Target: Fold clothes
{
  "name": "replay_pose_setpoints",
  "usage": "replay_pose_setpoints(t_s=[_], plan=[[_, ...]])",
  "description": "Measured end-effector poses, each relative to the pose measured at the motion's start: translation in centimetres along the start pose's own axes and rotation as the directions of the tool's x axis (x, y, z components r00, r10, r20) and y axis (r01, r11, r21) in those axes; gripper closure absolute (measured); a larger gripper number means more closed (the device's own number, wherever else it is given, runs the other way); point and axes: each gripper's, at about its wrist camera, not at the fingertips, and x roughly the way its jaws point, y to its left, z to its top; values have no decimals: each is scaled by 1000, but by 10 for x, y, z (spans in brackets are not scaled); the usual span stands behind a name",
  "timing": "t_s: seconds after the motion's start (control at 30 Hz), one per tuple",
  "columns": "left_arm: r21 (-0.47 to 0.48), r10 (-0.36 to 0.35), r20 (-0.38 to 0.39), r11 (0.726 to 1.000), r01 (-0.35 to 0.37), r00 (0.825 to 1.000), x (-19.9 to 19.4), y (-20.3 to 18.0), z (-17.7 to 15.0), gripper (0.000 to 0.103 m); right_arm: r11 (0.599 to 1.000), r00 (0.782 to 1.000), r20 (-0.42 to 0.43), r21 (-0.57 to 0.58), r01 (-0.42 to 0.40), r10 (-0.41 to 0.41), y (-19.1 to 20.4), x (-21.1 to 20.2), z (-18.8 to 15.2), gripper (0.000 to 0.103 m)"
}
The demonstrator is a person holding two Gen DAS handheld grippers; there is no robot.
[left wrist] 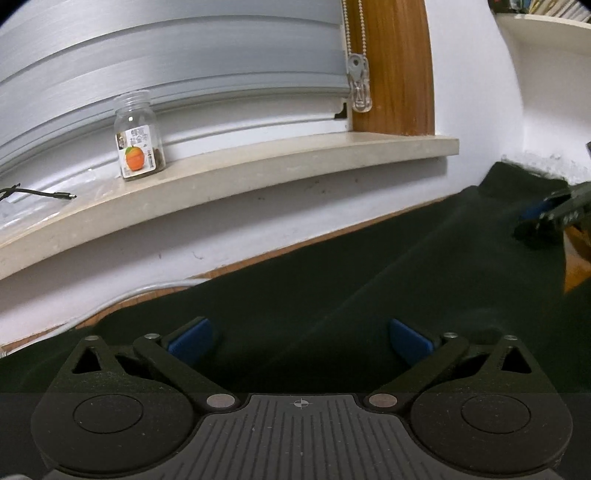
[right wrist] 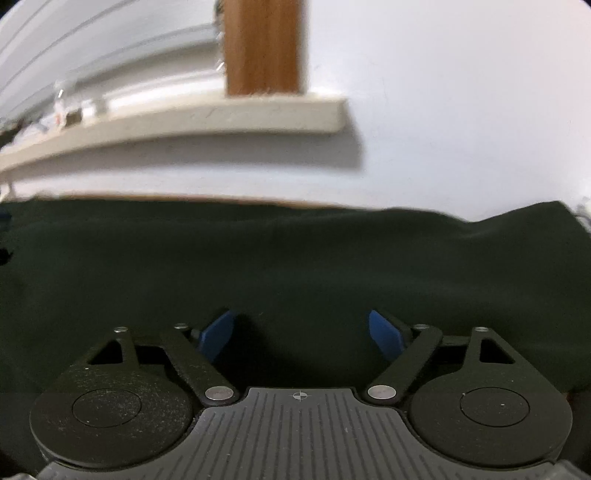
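Dark green cloth garment [left wrist: 332, 295] fills the lower frame, spread over the wooden table [left wrist: 258, 264]. Left gripper [left wrist: 299, 338] and right gripper [right wrist: 301, 336] hover spread, holding nothing; grab edges evenly, keep fabric taut.

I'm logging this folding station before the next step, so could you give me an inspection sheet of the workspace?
Surface: wooden table, mostly covered by cloth.
Job's things: dark green garment spread out, creased.
Clutter: clear jar with orange-fruit label on the windowsill.
Grippers: left claw open over the garment; right claw open over the garment.
Cables: black cable on the sill; grey cable along the table edge.
Surroundings: white wall, blinds with bead chain, wooden frame.
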Motion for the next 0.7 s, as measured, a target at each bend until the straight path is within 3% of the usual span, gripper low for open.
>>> replay_pose_setpoints(t_s=[0.1,0.17,0.27,0.43,0.7], plan=[[-3,-2,1,1000,2,1000,0,1,-1,0,999,995,98,29,14,-17,-21,-51,1,41],[-2,-1,1,1000,1,1000,0,1,-1,0,997,990,125,30,68,-71,-38,-85,-2,41],[-1,-1,1,1000,1,1000,0,1,-1,0,982,976,109,43,185,-189,-69,-124,-14,41],[5,2,4,1000,-2,1000,0,0,-1,0,952,951,52,67,300,-304,-104,-160,-39,40],[11,8,6,1000,-8,1000,0,-1,-1,0,942,948,-42,102,318,-316,-114,-119,-39,40]])
